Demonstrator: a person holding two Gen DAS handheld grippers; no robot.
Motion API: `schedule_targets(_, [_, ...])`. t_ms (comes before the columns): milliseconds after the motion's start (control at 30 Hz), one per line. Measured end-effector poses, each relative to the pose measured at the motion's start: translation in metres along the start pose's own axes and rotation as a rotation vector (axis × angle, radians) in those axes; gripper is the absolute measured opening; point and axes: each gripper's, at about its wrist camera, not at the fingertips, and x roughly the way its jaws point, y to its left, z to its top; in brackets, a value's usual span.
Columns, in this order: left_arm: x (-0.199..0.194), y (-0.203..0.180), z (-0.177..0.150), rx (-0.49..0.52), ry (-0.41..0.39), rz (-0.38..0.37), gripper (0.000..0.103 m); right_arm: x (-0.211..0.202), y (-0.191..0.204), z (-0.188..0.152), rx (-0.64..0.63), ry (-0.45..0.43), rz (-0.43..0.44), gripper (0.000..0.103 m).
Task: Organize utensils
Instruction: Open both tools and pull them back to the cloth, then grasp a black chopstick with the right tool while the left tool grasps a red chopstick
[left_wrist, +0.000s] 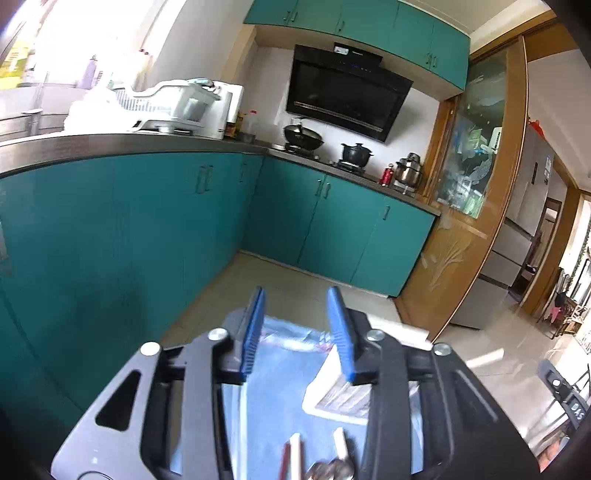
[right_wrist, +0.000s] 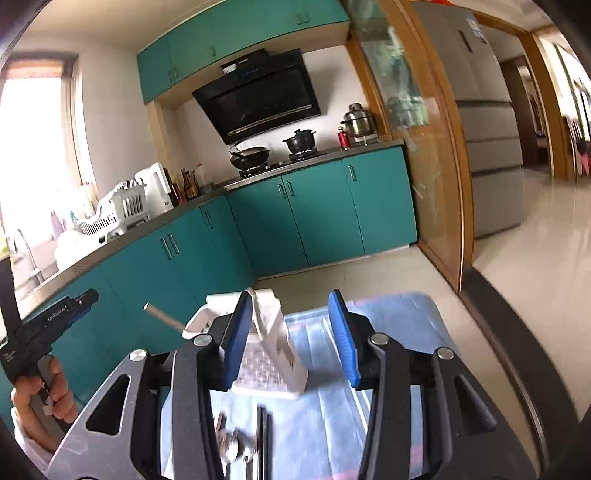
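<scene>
A white plastic utensil holder (right_wrist: 275, 354) stands on a blue cloth (right_wrist: 388, 332) on a low table. Spoons (right_wrist: 234, 448) and dark chopsticks (right_wrist: 263, 439) lie on the cloth in front of it. My right gripper (right_wrist: 293, 332) is open and empty, raised above the holder. My left gripper (left_wrist: 297, 328) is open and empty, above the cloth (left_wrist: 280, 369); the holder (left_wrist: 343, 395) sits under its right finger, with white-handled utensils (left_wrist: 295, 454) and spoon bowls (left_wrist: 332, 470) near the bottom edge. The left gripper's body (right_wrist: 48, 321), held by a hand, shows at the left of the right wrist view.
Teal kitchen cabinets (left_wrist: 147, 229) with a dark countertop stand behind the table. A white dish rack (right_wrist: 114, 214) sits on the counter, a wok (right_wrist: 251, 155) and pot (right_wrist: 299, 142) on the stove. A wooden glass door (right_wrist: 424, 147) is to the right.
</scene>
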Motion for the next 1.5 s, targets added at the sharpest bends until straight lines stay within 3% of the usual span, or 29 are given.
schedule_targets(67, [-0.008,0.011,-0.025,0.044,0.051,0.049,0.056,-0.010,-0.012,-0.027,0.024,0.037,-0.039,0.044])
schedule_targets(133, [-0.003,0.017,-0.059,0.112,0.145,0.095,0.056,0.000,-0.019,-0.056,0.008,0.146,-0.087,0.044])
schedule_targets(200, [0.011,0.023,-0.108,0.169,0.304,0.110,0.056,0.025,-0.017,-0.094,-0.029,0.318,-0.115,0.044])
schedule_targets(300, [0.025,0.024,-0.163,0.216,0.492,0.076,0.055,0.057,-0.002,-0.144,-0.041,0.507,-0.058,0.043])
schedule_targets(400, [0.024,0.017,-0.194,0.264,0.569,0.061,0.055,0.072,0.025,-0.167,-0.103,0.565,-0.024,0.042])
schedule_targets(567, [0.016,0.007,-0.201,0.315,0.568,0.038,0.055,0.090,0.041,-0.187,-0.161,0.637,-0.054,0.030])
schedule_targets(833, [0.016,0.003,-0.202,0.325,0.582,0.020,0.055,0.093,0.047,-0.188,-0.202,0.645,-0.059,0.030])
schedule_targets(933, [0.024,-0.001,-0.207,0.335,0.603,0.026,0.047,0.092,0.046,-0.189,-0.200,0.646,-0.068,0.028])
schedule_targets(1000, [0.026,0.000,-0.209,0.326,0.619,0.018,0.042,0.090,0.045,-0.190,-0.201,0.642,-0.081,0.020])
schedule_targets(1033, [0.026,0.000,-0.209,0.324,0.620,0.015,0.040,0.090,0.042,-0.189,-0.188,0.639,-0.096,0.011])
schedule_targets(1167, [0.024,-0.002,-0.209,0.323,0.623,0.016,0.010,0.086,0.022,-0.185,-0.112,0.639,-0.120,0.007])
schedule_targets(1300, [0.023,-0.006,-0.211,0.330,0.648,0.014,0.006,0.074,0.004,-0.182,-0.060,0.658,-0.164,0.007])
schedule_targets(1400, [0.017,-0.010,-0.211,0.323,0.696,-0.028,0.006,0.062,0.001,-0.183,-0.084,0.691,-0.160,0.006])
schedule_targets(1500, [0.010,-0.016,-0.208,0.330,0.693,-0.052,0.011,0.053,0.000,-0.182,-0.097,0.696,-0.154,0.009])
